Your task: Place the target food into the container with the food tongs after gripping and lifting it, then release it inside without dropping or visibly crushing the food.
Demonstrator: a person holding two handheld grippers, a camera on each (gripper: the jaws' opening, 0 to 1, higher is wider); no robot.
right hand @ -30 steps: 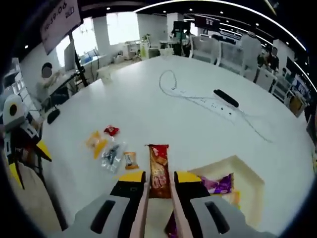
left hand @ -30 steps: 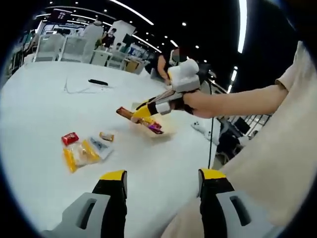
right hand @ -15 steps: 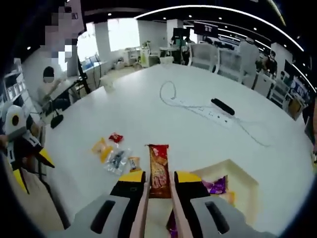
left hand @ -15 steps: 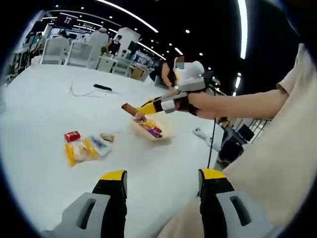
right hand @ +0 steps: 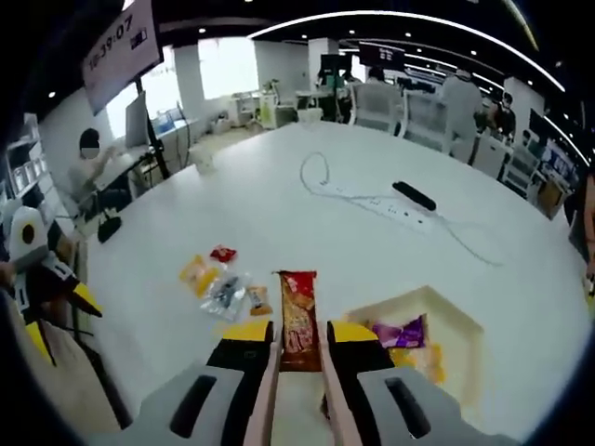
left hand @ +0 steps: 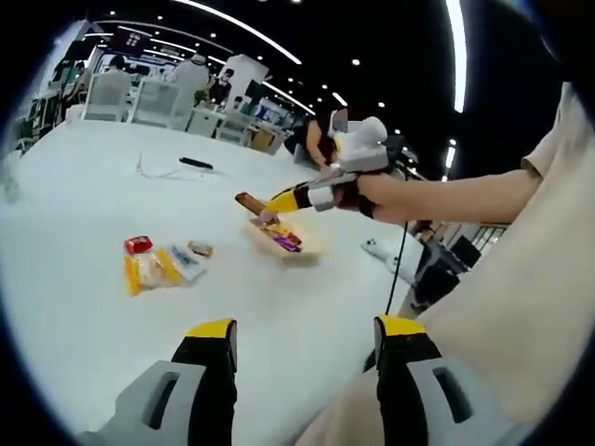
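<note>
Right gripper (right hand: 296, 336) is clamped on the near end of a wrapped snack bar (right hand: 297, 316), held up beside the tray (right hand: 469, 358). Looks light and stiff-ish but crinkly, slippery wrap — grip mid-length, gently. Left gripper (left hand: 297, 353) hangs wide open, empty.

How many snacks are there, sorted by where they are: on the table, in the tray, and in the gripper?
On the table: 4, from the red pack to the brown one
In the tray: 2
In the right gripper: 1 bar
Total: 7

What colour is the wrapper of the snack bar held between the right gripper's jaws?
Reddish-brown snack bar wrapper with pale printed pictures, clearest in the right gripper view.
</note>
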